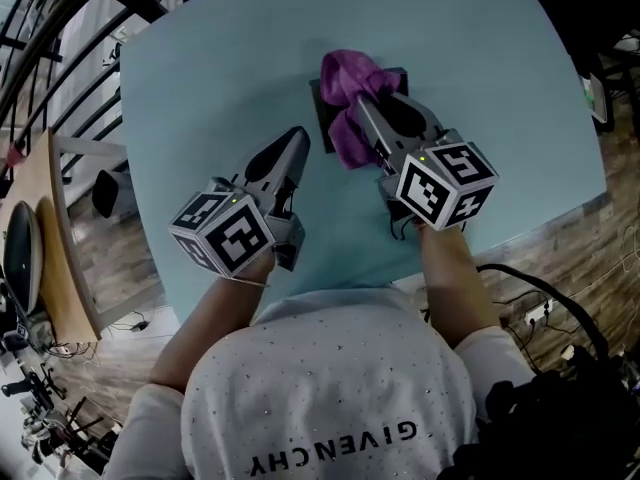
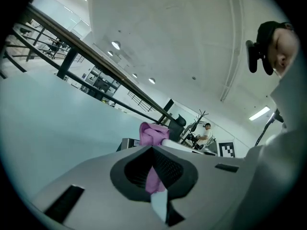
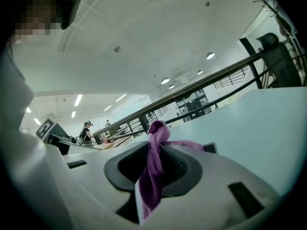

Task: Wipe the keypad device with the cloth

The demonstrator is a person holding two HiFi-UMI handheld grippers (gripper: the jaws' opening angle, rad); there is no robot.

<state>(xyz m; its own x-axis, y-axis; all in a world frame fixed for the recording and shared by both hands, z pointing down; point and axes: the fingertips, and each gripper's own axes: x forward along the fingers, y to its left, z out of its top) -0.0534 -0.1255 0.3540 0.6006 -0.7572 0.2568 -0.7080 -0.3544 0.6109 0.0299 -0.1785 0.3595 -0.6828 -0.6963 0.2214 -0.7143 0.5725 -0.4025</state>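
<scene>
The dark keypad device (image 1: pixel 319 120) lies on the light blue table, mostly covered by a bunched purple cloth (image 1: pixel 346 80). My right gripper (image 1: pixel 364 105) reaches over the device from the near side and is shut on the cloth (image 3: pixel 154 169), which hangs between its jaws (image 3: pixel 160 145); a dark corner of the device (image 3: pixel 209 147) shows beyond. My left gripper (image 1: pixel 300 137) rests on the table just left of the device, shut, holding nothing. In the left gripper view its jaws (image 2: pixel 153 151) point at the cloth (image 2: pixel 152 132) and the device (image 2: pixel 126 143).
The round-cornered table (image 1: pixel 480 88) ends close to the person's body at the near side. A wooden desk (image 1: pixel 45 228) and black railings stand at the left. Cables and a power strip (image 1: pixel 535 313) lie on the wooden floor at the right.
</scene>
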